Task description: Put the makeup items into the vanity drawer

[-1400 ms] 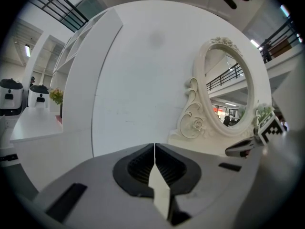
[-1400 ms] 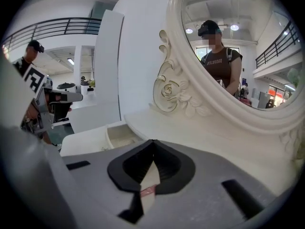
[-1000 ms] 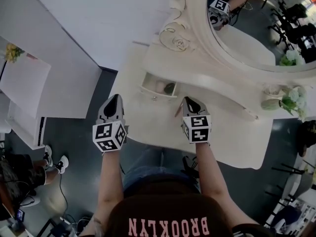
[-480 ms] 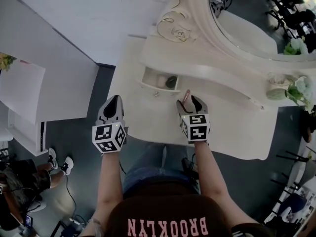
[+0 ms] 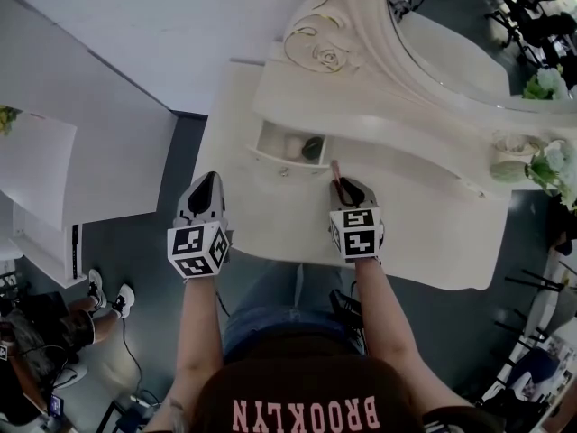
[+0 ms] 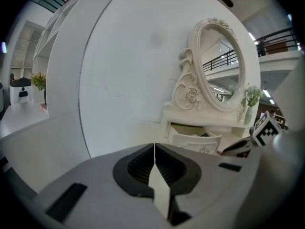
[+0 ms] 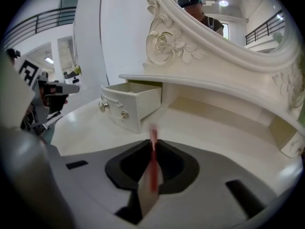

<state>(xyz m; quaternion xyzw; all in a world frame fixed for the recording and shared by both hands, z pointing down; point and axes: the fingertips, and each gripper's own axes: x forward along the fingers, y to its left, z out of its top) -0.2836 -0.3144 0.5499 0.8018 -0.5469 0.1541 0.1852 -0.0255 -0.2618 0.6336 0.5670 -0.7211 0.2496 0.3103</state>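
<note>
- Your right gripper has taken in the pencil: a second ago the pencil lay on the vanity top just left of the jaws, and now it stands between them
- Those jaws have just been closing, and the right gripper view shows them pinching the reddish pencil along its lower part
- You can see the pencil's upper end, blurred, sticking out past the jaw tips
- From the head view, the pencil points away from you towards the drawer, and its far end is just beside the drawer's right front corner
- You still have the pencil outside the drawer, and no view shows whether its far end touches the vanity top
- You have the drawer pulled open below the raised shelf, with a dark rounded item lying in its right end
- Your left gripper has its jaws pressed together with nothing between them
- It sits over the left front edge of the vanity top, apart from the drawer and level with your right gripper
- Behind the shelf stands the oval mirror, and a vase of flowers stands at the right end of the shelf
</note>
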